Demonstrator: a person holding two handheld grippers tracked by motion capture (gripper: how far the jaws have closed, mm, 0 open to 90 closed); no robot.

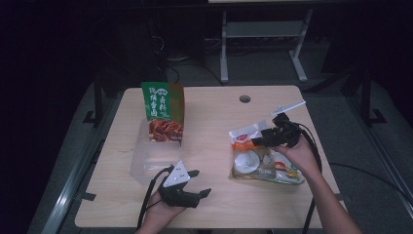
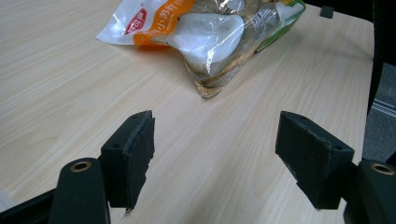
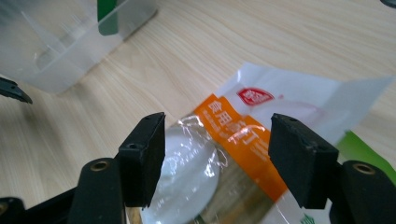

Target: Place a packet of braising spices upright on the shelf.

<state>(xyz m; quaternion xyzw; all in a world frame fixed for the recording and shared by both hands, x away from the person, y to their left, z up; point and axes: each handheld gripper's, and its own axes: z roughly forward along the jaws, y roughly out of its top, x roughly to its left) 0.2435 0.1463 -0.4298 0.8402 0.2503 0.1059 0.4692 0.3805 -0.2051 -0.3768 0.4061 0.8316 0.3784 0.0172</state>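
Observation:
A clear snack bag (image 1: 263, 163) with an orange and white top lies flat on the right of the table. My right gripper (image 1: 261, 138) hovers open over its upper end. In the right gripper view the jaws (image 3: 217, 154) stand apart just above the bag (image 3: 238, 135), with nothing between them. My left gripper (image 1: 200, 183) is open near the front edge, left of the bag. Its open jaws (image 2: 215, 140) point at the bag (image 2: 210, 32) across bare wood.
A green and orange food packet (image 1: 163, 112) stands upright in a clear plastic container (image 1: 146, 161) at the left of the wooden table (image 1: 214, 112). That container (image 3: 60, 42) also appears in the right gripper view. A cable hole (image 1: 245, 99) sits near the far edge.

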